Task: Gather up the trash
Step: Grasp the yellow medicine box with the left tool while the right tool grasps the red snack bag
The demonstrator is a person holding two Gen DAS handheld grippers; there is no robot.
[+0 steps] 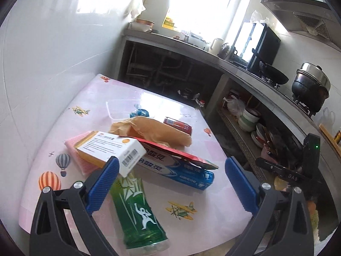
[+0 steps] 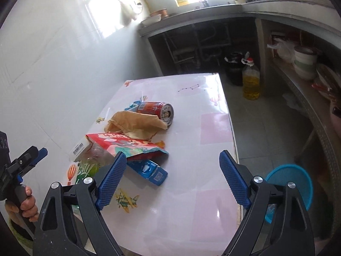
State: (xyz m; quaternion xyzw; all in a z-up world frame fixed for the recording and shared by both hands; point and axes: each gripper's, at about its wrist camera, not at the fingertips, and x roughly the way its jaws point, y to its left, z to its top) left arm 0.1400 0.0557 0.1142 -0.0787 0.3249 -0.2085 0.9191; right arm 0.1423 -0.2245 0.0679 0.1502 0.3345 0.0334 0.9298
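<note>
Both grippers spread wide, nothing held. Left gripper [image 1: 170, 181] hovers over the near end of the table [image 1: 191, 230], its left blue finger [image 1: 102, 185] overlapping the white-and-orange medicine box [image 1: 110, 147] and the top of the green bottle [image 1: 136, 211] in view; contact cannot be told. Right gripper [image 2: 170, 179] hangs above the table's near right part, jaws apart, over bare pink cloth.

Trash sits in one loose heap mid-table. Green bottle lies on its side, nearest the left camera. Medicine box rests on a pink sponge cloth [image 1: 78, 149] and partly over the bottle. Blue toothpaste box [image 1: 181, 170] lies just beside it, with a red snack packet [image 1: 181, 151] draped on top. Behind those, a crumpled brown paper bag [image 1: 153, 130], then a red can [image 1: 178, 124] on its side, touching the bag. Blue wrapper [image 1: 139, 113] sits by a clear plastic tray [image 1: 119, 106] at the far side.

Right view shows the person's hand [image 2: 27, 204] gripping the left tool's handle, and a blue basket [image 2: 292, 185] on the floor right of the table. Oil bottle [image 2: 251, 81] stands on the floor beyond.
</note>
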